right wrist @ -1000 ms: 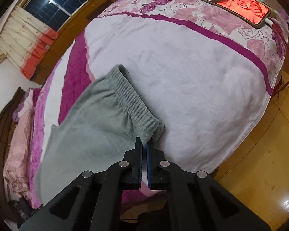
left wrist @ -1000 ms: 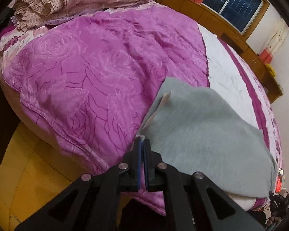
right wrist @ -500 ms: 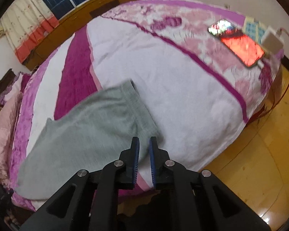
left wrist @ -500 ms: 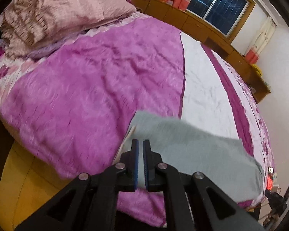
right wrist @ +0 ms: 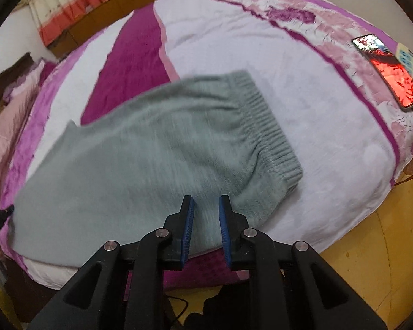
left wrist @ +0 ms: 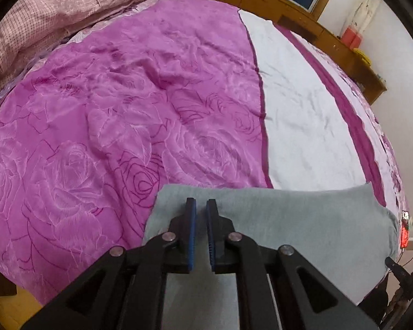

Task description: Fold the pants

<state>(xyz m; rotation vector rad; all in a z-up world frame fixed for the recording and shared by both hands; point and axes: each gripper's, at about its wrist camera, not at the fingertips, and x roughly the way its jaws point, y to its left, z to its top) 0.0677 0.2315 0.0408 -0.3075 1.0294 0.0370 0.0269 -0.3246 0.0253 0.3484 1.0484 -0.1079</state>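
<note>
The grey-green fleece pants (right wrist: 157, 148) lie folded flat along the near edge of the bed, ribbed waistband (right wrist: 267, 126) to the right. In the left wrist view the pants (left wrist: 303, 220) stretch to the right under my fingers. My left gripper (left wrist: 201, 206) is open a little and empty, above the left end of the pants. My right gripper (right wrist: 206, 202) is open and empty, above the near edge close to the waistband.
The bed has a magenta rose blanket (left wrist: 124, 110) and a white sheet (right wrist: 303, 82). A lit phone (right wrist: 388, 68) lies on the bed's right end. Pink pillows (left wrist: 55, 8) sit at the head. Yellow wooden floor (right wrist: 385, 233) is beside the bed.
Both grippers were shut on the pants' near edge; they have let go, opened slightly and lifted up and forward over the garment, which now lies flat.
</note>
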